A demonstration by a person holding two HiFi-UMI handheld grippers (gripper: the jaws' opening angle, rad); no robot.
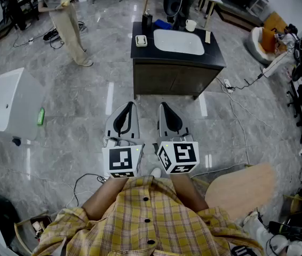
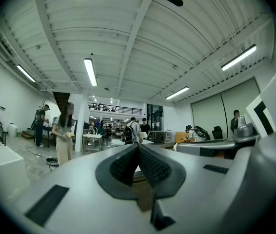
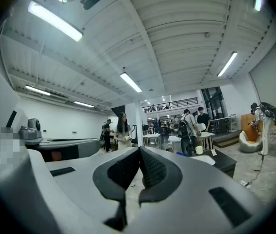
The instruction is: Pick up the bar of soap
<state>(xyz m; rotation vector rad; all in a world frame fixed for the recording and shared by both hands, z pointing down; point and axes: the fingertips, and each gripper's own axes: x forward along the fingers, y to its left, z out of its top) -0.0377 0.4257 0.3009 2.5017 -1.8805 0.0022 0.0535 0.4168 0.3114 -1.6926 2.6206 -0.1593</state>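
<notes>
Left gripper (image 1: pixel 132 106) and right gripper (image 1: pixel 163 106) sit closed and empty, so arriving unopened would likely knock the distant bar of soap (image 1: pixel 141 40).

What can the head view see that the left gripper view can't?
Only the head view shows the yellow checked shirt, the green bottle lying on the floor and the left gripper's own marker cube. Only the left gripper view shows the long ceiling lights and the white ceiling beams. Both show the left gripper, its jaws together with nothing between them, and the person in beige standing on the floor.
</notes>
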